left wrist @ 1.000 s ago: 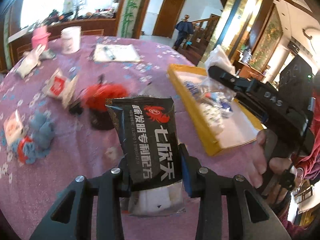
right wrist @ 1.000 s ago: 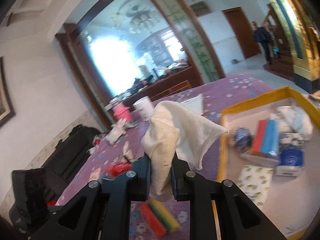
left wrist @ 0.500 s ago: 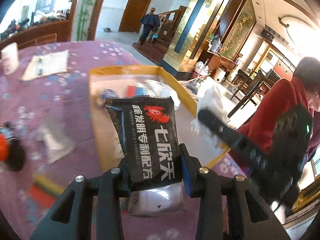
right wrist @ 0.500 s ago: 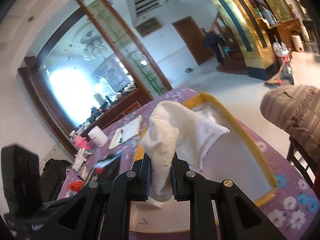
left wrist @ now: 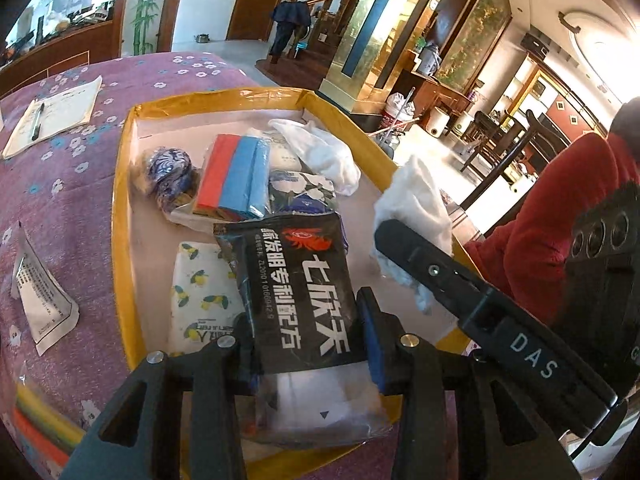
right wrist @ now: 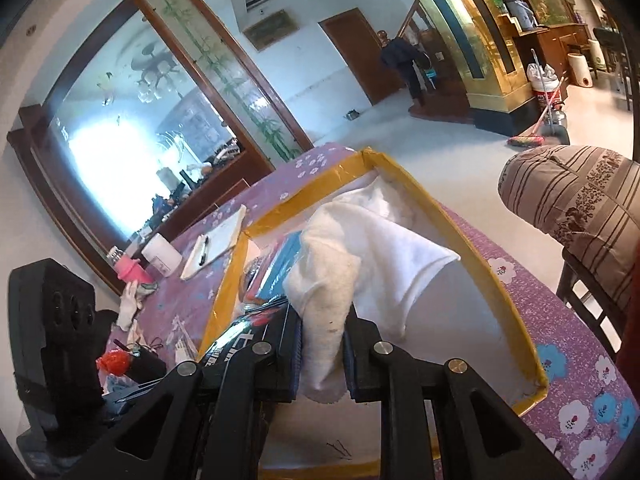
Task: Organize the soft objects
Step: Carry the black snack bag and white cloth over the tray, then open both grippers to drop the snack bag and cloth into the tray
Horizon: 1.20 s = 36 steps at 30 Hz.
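My left gripper (left wrist: 306,336) is shut on a black packet (left wrist: 304,292) with white characters, held over the near end of the yellow-rimmed tray (left wrist: 120,208). My right gripper (right wrist: 322,350) is shut on a white cloth (right wrist: 360,256), which hangs over the same tray (right wrist: 492,292). In the left wrist view that cloth (left wrist: 414,216) and the right gripper's black body show at the tray's right rim. Inside the tray lie a red and blue pack (left wrist: 236,176), a blue patterned bundle (left wrist: 166,170), a lemon-print pack (left wrist: 200,292) and a white bag (left wrist: 320,152).
The purple flowered tablecloth (left wrist: 64,192) carries a notepad with a pen (left wrist: 52,114), a clear sachet (left wrist: 40,300) and coloured strips (left wrist: 44,432). A pink bottle (right wrist: 130,270) and a white cup (right wrist: 162,256) stand further back. A cushioned chair (right wrist: 580,216) stands at the right.
Both grippers swung from the cluttered side of the table to above the tray and sank a little. The packet and the cloth stayed clamped throughout.
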Available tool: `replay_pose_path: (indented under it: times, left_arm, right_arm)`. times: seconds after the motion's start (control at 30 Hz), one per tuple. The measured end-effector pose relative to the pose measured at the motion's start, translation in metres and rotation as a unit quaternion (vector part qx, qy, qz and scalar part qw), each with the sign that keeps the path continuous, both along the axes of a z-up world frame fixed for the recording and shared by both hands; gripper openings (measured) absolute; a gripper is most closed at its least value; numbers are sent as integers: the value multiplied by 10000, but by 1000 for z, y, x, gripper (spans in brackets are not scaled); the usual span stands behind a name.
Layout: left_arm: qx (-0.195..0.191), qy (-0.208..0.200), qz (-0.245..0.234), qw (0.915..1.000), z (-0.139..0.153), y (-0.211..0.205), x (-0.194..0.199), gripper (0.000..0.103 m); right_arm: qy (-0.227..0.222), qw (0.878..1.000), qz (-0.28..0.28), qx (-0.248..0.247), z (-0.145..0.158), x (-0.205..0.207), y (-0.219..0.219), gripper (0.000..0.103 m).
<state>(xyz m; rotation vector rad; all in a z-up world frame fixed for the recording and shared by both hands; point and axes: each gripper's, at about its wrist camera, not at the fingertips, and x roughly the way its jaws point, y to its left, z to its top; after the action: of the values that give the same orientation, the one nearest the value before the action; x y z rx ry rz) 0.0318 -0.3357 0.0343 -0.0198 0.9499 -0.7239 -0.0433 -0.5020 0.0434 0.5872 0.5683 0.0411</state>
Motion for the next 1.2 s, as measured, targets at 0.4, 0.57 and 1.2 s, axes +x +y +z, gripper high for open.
replay_pose_path:
  times: [0.4, 0.57, 1.2]
  left_arm:
    - [22, -72, 73, 9999, 0, 1, -1, 41]
    - [16, -72, 136, 9999, 0, 2, -2, 49]
    - [-216, -504, 338, 9979, 19, 13, -13, 62]
  right_arm:
    - [49, 9998, -147, -102, 1, -1, 4, 20]
    - [-17, 9996, -194, -196, 4, -6, 5, 37]
    - [-485, 9974, -520, -133, 15, -23, -5, 53]
